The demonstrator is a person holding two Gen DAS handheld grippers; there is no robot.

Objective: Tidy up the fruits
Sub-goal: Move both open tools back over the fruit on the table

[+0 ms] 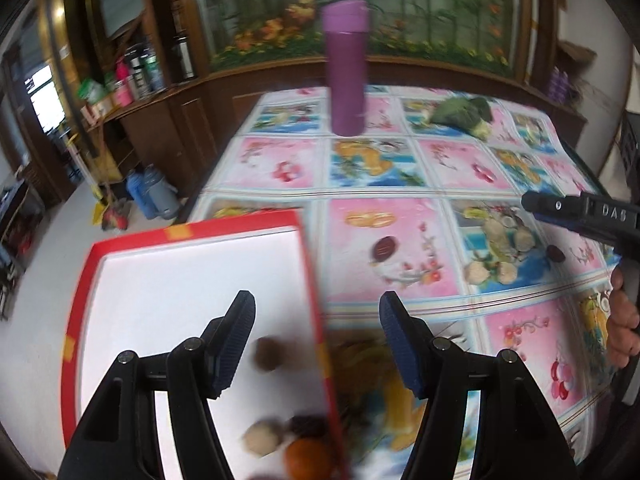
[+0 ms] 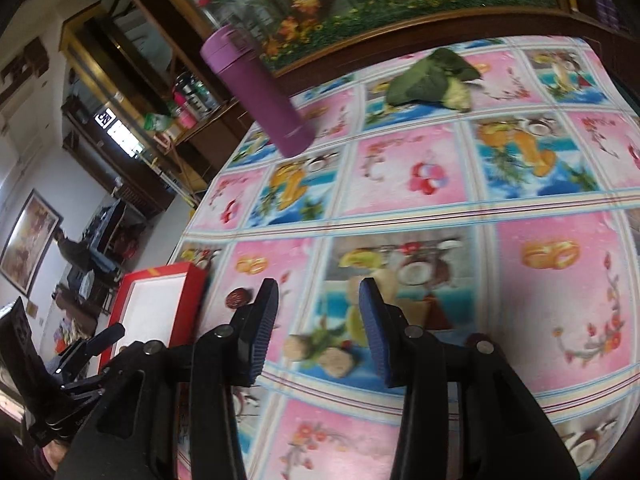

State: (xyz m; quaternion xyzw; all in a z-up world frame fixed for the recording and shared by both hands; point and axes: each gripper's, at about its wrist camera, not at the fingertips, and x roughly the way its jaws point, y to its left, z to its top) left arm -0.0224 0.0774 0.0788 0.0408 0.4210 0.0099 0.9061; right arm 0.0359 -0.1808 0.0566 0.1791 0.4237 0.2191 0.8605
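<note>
A red box point(image 1: 200, 232) with a white inside lies at the table's near left. In it are a brown round fruit point(image 1: 266, 354), a beige one point(image 1: 260, 438), a dark one point(image 1: 306, 426) and an orange one point(image 1: 308, 460), all blurred. My left gripper point(image 1: 318, 320) hangs open and empty over the box's right rim. On the cloth lie a dark red fruit point(image 1: 384, 249) point(image 2: 238, 298), another dark one point(image 1: 556, 254) and two beige round fruits point(image 1: 478, 272) point(image 2: 298, 348). My right gripper point(image 2: 319, 292) point(image 1: 536, 204) is open above the beige pair, holding nothing.
A purple tumbler point(image 1: 346, 68) point(image 2: 260, 92) stands at the far middle of the table. A green leafy vegetable point(image 1: 464, 114) point(image 2: 432, 80) lies at the far right. The fruit-print tablecloth point(image 2: 560, 320) makes real fruit hard to tell from printed. A hand point(image 1: 622, 320) grips the right tool.
</note>
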